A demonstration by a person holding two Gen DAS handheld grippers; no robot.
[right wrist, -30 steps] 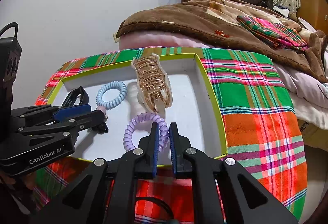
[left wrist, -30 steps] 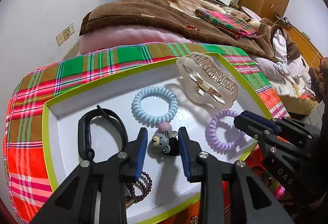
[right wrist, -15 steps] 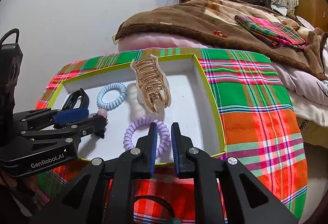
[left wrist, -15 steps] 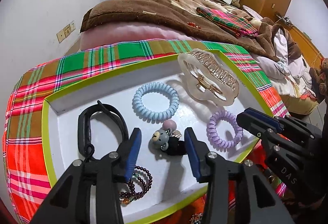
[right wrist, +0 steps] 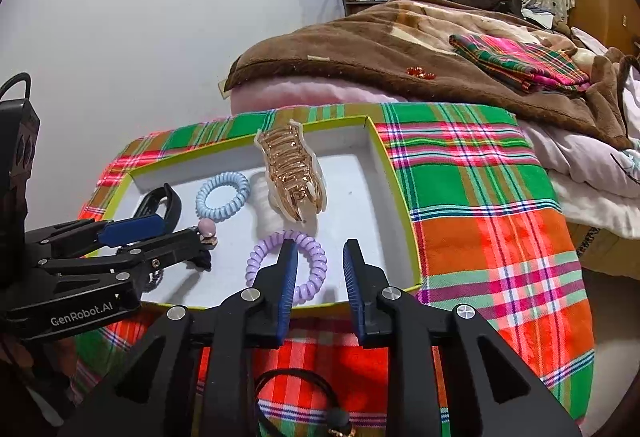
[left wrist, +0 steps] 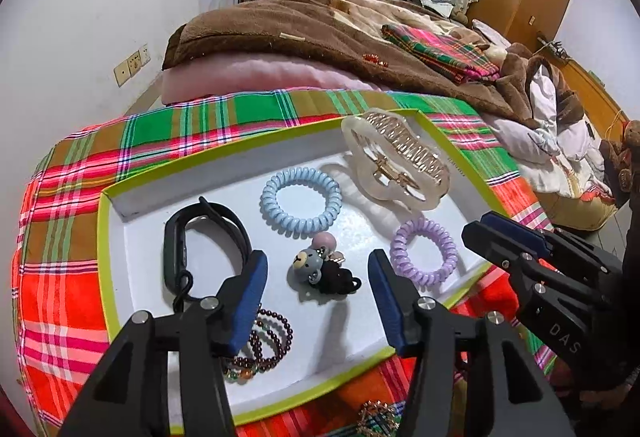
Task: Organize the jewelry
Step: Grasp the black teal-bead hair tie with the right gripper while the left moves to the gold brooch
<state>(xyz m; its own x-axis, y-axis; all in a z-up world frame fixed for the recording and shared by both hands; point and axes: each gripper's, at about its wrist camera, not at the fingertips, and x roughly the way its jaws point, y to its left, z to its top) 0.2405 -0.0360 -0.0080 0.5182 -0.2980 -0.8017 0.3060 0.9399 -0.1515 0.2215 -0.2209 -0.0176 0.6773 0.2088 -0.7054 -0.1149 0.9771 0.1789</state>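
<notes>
A white tray with a lime rim (left wrist: 132, 181) (right wrist: 394, 189) lies on a plaid cloth. In it are a blue coil hair tie (left wrist: 301, 201) (right wrist: 222, 196), a purple coil hair tie (left wrist: 424, 252) (right wrist: 272, 249), a large translucent claw clip (left wrist: 396, 161) (right wrist: 292, 169), a bear hair tie (left wrist: 316, 269), a black band (left wrist: 188, 237) (right wrist: 160, 205) and a dark bead bracelet (left wrist: 268, 341). My left gripper (left wrist: 318, 289) (right wrist: 160, 229) is open and empty, its jaws either side of the bear hair tie. My right gripper (right wrist: 320, 265) (left wrist: 492, 233) is open and empty over the purple tie.
A black hair tie (right wrist: 296, 393) lies on the plaid cloth (right wrist: 480, 197) in front of the tray. A small gold piece (left wrist: 376, 417) lies by the tray's front edge. A bed with a brown blanket (left wrist: 320, 25) is behind. A wall is to the left.
My left gripper opened wider and drew back from the bear hair tie, which stays in the tray. My right gripper opened from nearly shut, above the purple tie.
</notes>
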